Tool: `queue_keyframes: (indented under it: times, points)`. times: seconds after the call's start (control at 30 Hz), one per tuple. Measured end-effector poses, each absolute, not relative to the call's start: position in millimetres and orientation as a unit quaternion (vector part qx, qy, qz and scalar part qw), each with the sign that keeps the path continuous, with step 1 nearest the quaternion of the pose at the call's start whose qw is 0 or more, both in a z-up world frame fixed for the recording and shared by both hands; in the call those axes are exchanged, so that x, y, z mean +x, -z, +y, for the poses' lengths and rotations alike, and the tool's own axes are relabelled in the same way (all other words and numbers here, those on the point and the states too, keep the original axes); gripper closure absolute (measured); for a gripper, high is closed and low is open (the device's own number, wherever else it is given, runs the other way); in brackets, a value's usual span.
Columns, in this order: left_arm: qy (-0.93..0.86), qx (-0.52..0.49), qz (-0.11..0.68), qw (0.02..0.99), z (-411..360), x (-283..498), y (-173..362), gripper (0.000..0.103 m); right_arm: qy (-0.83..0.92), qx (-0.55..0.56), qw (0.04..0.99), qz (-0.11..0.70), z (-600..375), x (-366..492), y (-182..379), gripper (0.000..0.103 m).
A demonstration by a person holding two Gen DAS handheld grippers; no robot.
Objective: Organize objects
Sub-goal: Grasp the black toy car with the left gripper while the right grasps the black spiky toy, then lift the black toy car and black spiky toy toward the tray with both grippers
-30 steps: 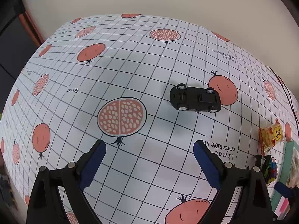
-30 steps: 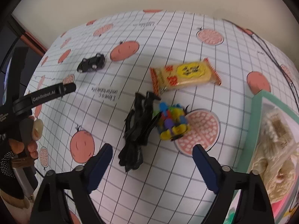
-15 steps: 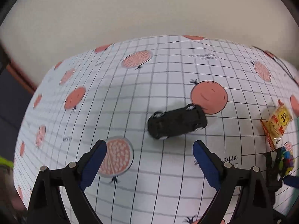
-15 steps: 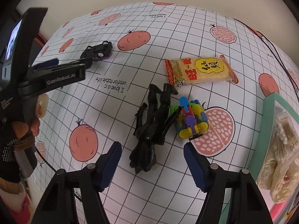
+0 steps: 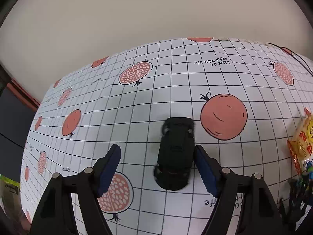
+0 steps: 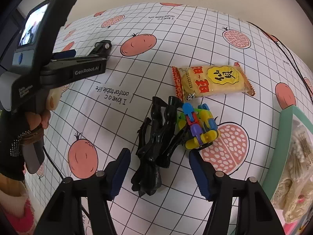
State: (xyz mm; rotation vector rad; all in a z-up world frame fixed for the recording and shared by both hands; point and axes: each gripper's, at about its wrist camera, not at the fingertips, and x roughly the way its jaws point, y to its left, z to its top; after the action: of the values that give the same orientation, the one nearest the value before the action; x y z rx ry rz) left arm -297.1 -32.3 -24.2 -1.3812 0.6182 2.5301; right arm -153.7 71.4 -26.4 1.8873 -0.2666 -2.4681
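Black plastic dominates both views. In the left wrist view a black toy car [image 5: 176, 152] lies on the tablecloth [image 5: 137, 107], its outline blurred and its details hard to make out. It sits lengthwise between the spread fingers of the left gripper [image 5: 156, 152], close against the right-hand blue pad [image 5: 203, 166] (contact cannot be confirmed) and well apart from the other pad. At the right edge a yellow snack packet [image 5: 302, 143] is cut off by the frame.

In the right wrist view the right gripper [image 6: 159, 156], fingers apart and holding nothing, hovers over a black toy figure [image 6: 156, 141] whose form is unclear. A multicoloured block toy [image 6: 197, 125] touches the figure's right side. A teal box [image 6: 283, 137] is cropped at right. The left gripper hides the car here.
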Motion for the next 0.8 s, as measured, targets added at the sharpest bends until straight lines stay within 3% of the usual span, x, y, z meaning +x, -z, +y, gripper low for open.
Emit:
queue_keyframes:
  times: [0.03,0.07,0.13,0.23,0.37,0.8]
  points:
    - [-0.854,-0.467,0.208,0.099,-31.8,-296.9,24.7,0.032,0.791,0.606,0.011,-0.086,71.1,-153.8,27.5,0.041]
    - [-0.854,-0.467,0.209,0.099,-31.0,-296.3,24.8,0.045,0.792,0.604,0.008,-0.082,70.7,-154.0,27.7,0.045]
    - [-0.852,-0.47,0.209,0.094,-31.0,-296.1,25.3,0.057,0.793,0.604,0.009,-0.08,70.2,-154.2,27.3,0.051]
    - [-0.852,-0.474,0.201,0.095,-33.9,-294.8,23.3,0.067,0.794,0.602,0.009,-0.081,69.9,-153.9,26.9,0.058]
    - [-0.851,-0.479,0.193,0.102,-36.8,-291.8,22.1,0.068,0.797,0.6,0.007,-0.072,68.6,-153.0,27.1,0.068]
    - [-0.84,-0.508,0.178,0.073,-36.7,-264.8,19.1,0.068,0.796,0.6,0.03,-0.072,62.9,-119.1,20.9,0.069]
